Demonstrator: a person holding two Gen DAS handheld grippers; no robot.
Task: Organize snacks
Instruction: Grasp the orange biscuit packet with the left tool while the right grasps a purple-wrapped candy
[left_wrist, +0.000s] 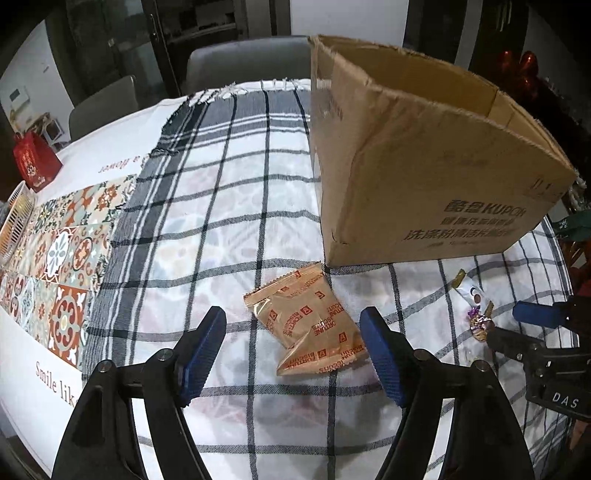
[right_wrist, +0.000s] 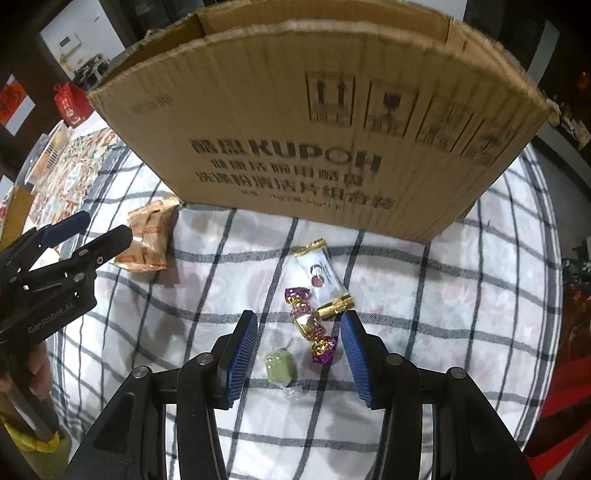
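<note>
Two orange biscuit packets (left_wrist: 306, 325) lie overlapping on the checked cloth, just in front of a tall open cardboard box (left_wrist: 424, 155). My left gripper (left_wrist: 292, 313) hangs over them, open, one blue pad on each side and neither touching. In the right wrist view the same packets (right_wrist: 147, 236) sit by the box's (right_wrist: 314, 129) left corner. My right gripper (right_wrist: 299, 315) is open above a small cluster of sweets: a purple and gold wrapped candy (right_wrist: 310, 325), a green candy (right_wrist: 280, 365) and a white bar with gold ends (right_wrist: 323, 277). Its pads stand clear of them.
A checked cloth (left_wrist: 221, 184) covers the round table, with a patterned tile mat (left_wrist: 62, 251) to the left. A red gift box (left_wrist: 35, 162) and a white basket (left_wrist: 14, 218) stand at the far left edge. Grey chairs (left_wrist: 243, 62) are behind the table.
</note>
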